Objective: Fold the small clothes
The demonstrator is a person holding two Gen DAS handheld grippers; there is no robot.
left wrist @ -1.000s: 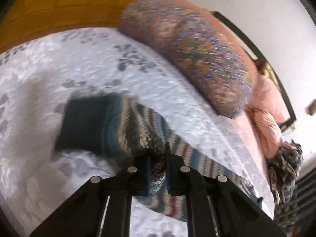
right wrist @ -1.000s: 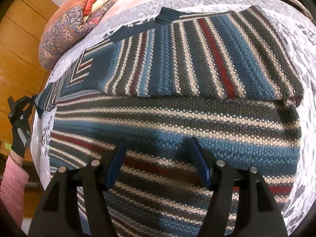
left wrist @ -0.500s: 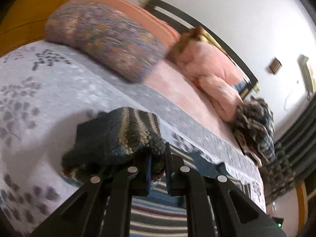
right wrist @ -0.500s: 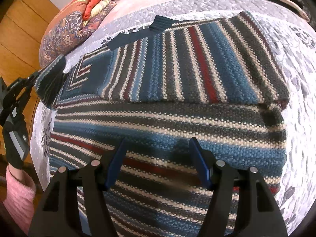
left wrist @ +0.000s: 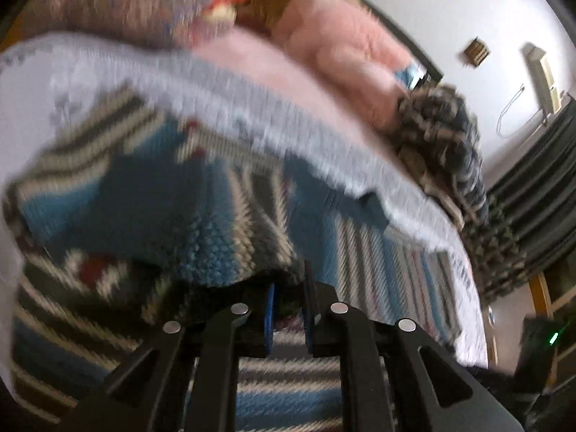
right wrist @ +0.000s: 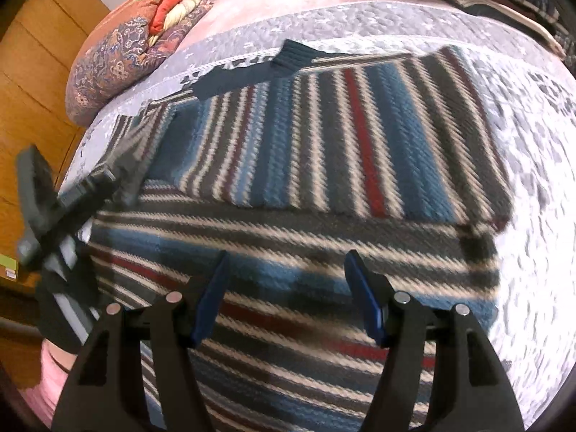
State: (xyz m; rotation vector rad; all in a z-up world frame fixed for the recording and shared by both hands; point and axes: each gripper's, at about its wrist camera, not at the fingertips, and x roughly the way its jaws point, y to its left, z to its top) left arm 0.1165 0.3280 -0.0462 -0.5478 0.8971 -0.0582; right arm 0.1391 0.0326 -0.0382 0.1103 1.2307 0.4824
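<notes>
A striped knit sweater [right wrist: 324,151] in blue, grey, cream and red lies spread on the pale quilted bedspread [right wrist: 540,126], one side folded over its body. My left gripper [left wrist: 288,302] is shut on a bunched sleeve [left wrist: 172,216] and holds it over the sweater's body. That same gripper [right wrist: 104,180] shows at the sweater's left edge in the right wrist view. My right gripper [right wrist: 284,280] hovers open just above the sweater's near part, nothing between its blue pads.
A patterned bolster pillow [right wrist: 118,61] lies at the head of the bed, with pink bedding [left wrist: 345,50] and a dark patterned blanket heap [left wrist: 450,136] beyond. A wooden wall [right wrist: 32,54] runs along the left. A pink sleeve [right wrist: 54,370] shows at lower left.
The left gripper has carried the sleeve from the bedspread inward over the sweater's body. The right gripper has stayed open above the sweater, nearly still.
</notes>
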